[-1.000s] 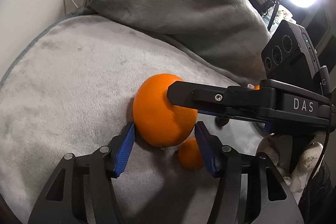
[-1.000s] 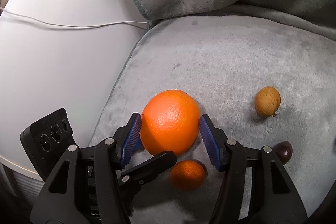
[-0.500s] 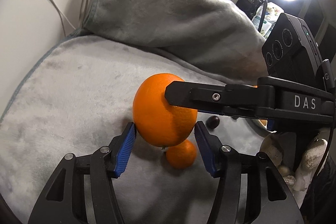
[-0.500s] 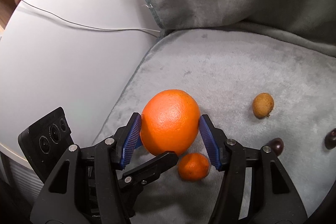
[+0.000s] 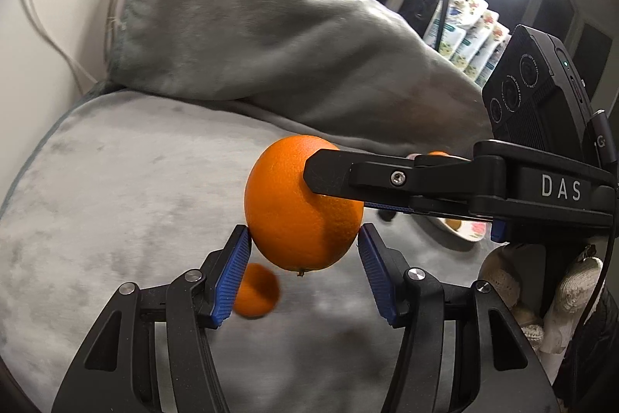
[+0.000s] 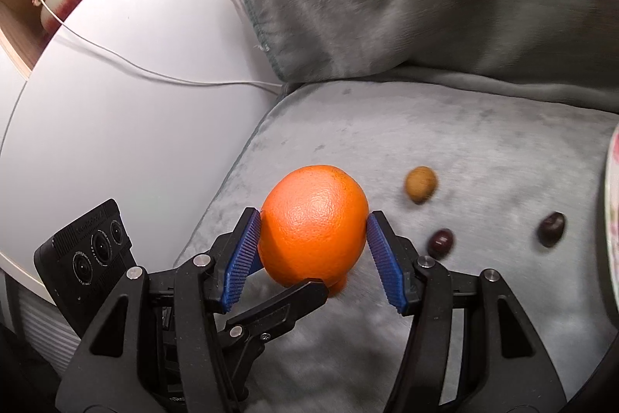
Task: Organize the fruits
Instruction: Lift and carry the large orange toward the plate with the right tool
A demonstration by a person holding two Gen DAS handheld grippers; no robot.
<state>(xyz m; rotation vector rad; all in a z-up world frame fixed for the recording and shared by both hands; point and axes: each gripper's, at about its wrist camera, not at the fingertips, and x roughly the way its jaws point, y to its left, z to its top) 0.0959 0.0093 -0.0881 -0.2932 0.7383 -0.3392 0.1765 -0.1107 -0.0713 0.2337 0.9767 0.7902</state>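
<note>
Left wrist view first: the left gripper (image 5: 303, 273) stands about half open around the lower part of a large orange (image 5: 298, 208). Its left blue ribbed pad looks to touch the peel, while a sliver of gap shows at the right pad, so I cannot tell whether it truly clamps. A black finger of the right gripper (image 5: 332, 177) crosses from the right and lies against the fruit's upper flank. Two grippers at crossed angles probably share the load because the orange is wide and round, liable to roll out of one pair of pads. It hangs clear of the grey plush blanket (image 5: 116, 200), with a small mandarin (image 5: 257, 297) resting on the pile below. A patterned plate (image 5: 464, 229) peeks out beyond the right gripper.

Right wrist view: the right gripper (image 6: 313, 254) also stands roughly half open, both ribbed pads pressed on the dimpled, glossy orange (image 6: 313, 223). On the soft blanket (image 6: 483, 149) lie a matte tan, egg-shaped fruit (image 6: 421, 184) and two smooth dark fruits (image 6: 441, 242), well apart from the orange. A white tabletop (image 6: 116, 126) lies to the left.
</note>
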